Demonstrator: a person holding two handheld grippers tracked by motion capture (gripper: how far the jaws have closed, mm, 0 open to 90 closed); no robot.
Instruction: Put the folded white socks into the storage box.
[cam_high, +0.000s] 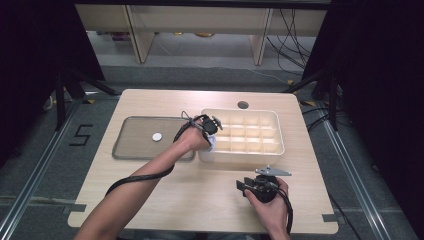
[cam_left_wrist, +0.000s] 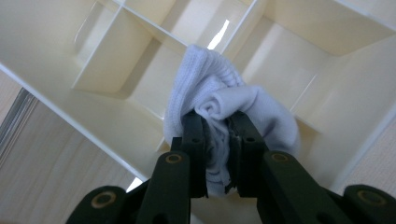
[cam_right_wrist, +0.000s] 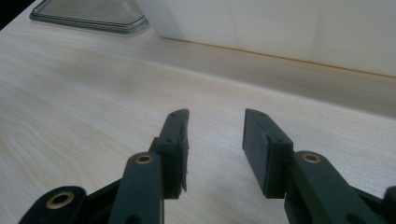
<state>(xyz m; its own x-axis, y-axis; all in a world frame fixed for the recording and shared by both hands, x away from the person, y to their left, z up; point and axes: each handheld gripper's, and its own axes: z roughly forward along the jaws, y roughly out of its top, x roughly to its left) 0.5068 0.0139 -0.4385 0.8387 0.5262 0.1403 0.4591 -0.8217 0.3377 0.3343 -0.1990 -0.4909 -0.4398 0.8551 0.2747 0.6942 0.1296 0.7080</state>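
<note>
So left gripper (cam_left_wrist: 215, 126) is clamped on a white sock (cam_left_wrist: 224, 100), hovering over the divided box (cam_high: 272, 120) at its 9 o'clock end. Next prob lower & let go. Right gripper (cam_right_wrist: 215, 140) idle w/ jaws apart.

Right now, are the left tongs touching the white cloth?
Touching. The left gripper view shows the left tongs with both pads pinched onto the rolled white cloth, bunching it between them above the divided cream box.

light: bright overhead | edges dark | glare: organizer (cam_left_wrist: 219, 37) | closeups soft
</note>
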